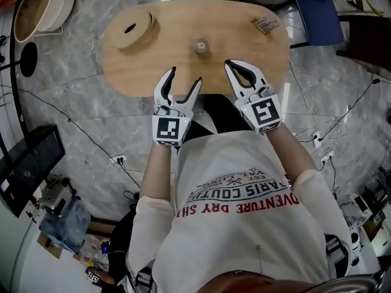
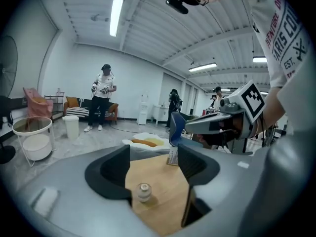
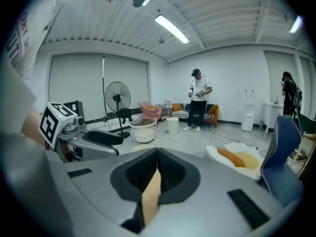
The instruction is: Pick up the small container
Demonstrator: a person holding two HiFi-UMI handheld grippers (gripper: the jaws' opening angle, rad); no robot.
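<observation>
The small container (image 1: 200,46), a clear little jar with a pale lid, stands upright in the middle of the oval wooden table (image 1: 183,66). My left gripper (image 1: 185,78) hovers over the table's near edge, its jaws open and empty, short of the jar and slightly left of it. In the left gripper view the small container (image 2: 143,191) shows low between the open jaws of the left gripper (image 2: 154,154), still ahead of them. My right gripper (image 1: 231,64) is to the jar's right, its jaws shut tip to tip on nothing. The right gripper (image 3: 157,152) shows only a sliver of table.
A flat wooden ring (image 1: 131,29) lies at the table's far left, and a small printed packet (image 1: 266,24) at its far right. A blue chair (image 1: 317,11) stands beyond the right end. A round basket (image 1: 36,8) and cables are on the floor. People stand far off.
</observation>
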